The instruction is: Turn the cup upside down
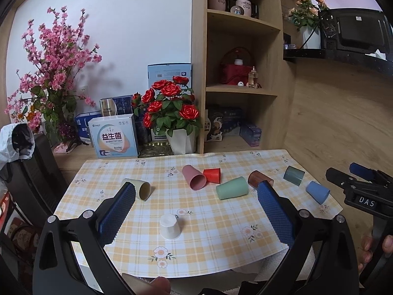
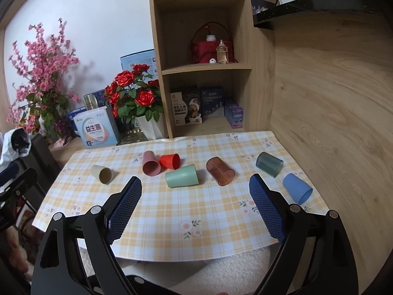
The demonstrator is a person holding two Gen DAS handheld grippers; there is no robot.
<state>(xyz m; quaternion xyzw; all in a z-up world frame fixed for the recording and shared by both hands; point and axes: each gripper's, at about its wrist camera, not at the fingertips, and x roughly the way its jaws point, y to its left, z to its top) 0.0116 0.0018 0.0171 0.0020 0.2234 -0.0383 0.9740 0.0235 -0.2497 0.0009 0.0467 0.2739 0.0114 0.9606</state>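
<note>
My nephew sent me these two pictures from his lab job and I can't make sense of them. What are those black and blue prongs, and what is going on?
No robot here: a person holds two hand tools, each with a camera looking along its two blue-padded fingers. The left claw frames one picture, the right claw the other. Both are open and hold nothing. On the checked tablecloth one white cup stands upside down; the pink cup, green cup and blue cup, among others, lie on their sides.
</note>
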